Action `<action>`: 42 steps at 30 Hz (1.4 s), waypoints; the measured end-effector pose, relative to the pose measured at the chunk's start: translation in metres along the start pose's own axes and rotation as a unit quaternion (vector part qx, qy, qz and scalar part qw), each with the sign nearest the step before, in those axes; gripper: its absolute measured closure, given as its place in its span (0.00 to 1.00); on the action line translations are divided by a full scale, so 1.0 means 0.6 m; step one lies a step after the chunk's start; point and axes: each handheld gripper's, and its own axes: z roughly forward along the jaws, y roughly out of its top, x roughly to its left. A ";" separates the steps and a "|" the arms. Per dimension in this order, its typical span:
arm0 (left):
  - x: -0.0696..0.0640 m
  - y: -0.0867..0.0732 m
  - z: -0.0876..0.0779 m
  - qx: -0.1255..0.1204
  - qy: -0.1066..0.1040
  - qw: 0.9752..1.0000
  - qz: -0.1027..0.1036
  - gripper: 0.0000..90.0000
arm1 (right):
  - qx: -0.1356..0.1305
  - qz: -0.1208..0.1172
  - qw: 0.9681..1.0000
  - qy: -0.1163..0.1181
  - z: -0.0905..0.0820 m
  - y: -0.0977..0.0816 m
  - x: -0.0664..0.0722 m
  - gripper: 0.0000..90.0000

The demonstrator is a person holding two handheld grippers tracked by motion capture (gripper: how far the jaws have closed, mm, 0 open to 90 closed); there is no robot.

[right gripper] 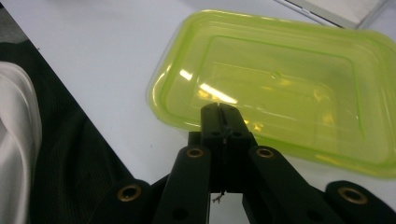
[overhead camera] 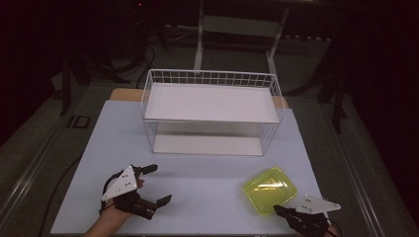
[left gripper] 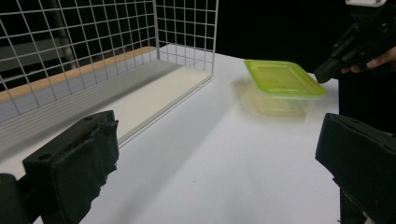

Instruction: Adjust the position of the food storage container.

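A yellow-green plastic container [overhead camera: 270, 189] is at the table's front right. My right gripper [overhead camera: 278, 210] comes in from the near edge and is shut on its near rim. In the right gripper view the jaws [right gripper: 223, 114] meet on the rim of the container [right gripper: 280, 88]. In the left gripper view the container [left gripper: 282, 77] hangs a little above its shadow, tilted, with the right gripper [left gripper: 323, 74] at its far edge. My left gripper [overhead camera: 158, 184] rests at the front left, open, with nothing between its pads [left gripper: 79, 158].
A white wire basket [overhead camera: 269, 133] stands on its side at the back middle of the white table [overhead camera: 197, 187], its open face toward me and a white panel inside. The basket's mesh wall [left gripper: 187, 28] is close on the left gripper's left.
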 end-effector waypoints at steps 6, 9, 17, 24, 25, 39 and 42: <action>-0.001 0.000 0.000 0.001 -0.001 1.000 0.001 0.00 | 0.003 -0.018 1.000 0.006 0.015 0.015 -0.001 1.00; -0.001 0.000 0.000 0.001 -0.003 1.000 0.000 0.00 | 0.004 -0.024 1.000 0.009 0.021 0.021 -0.002 1.00; -0.001 -0.001 0.002 0.002 -0.005 1.000 0.001 0.00 | 0.006 -0.035 0.999 0.018 0.044 0.040 -0.007 1.00; -0.002 -0.001 0.001 0.002 -0.005 1.000 0.000 0.00 | -0.013 -0.029 0.999 0.011 0.035 0.048 -0.013 1.00; -0.002 -0.001 0.001 0.003 -0.005 1.000 0.000 0.00 | -0.019 -0.027 0.999 0.003 0.028 0.049 -0.017 1.00; 0.000 -0.003 0.004 0.003 -0.006 1.000 -0.002 0.00 | -0.014 0.025 0.994 -0.110 -0.002 0.014 -0.155 1.00; -0.001 -0.003 0.002 0.002 -0.006 1.000 -0.003 0.00 | -0.006 0.027 0.993 -0.112 0.007 0.007 -0.162 1.00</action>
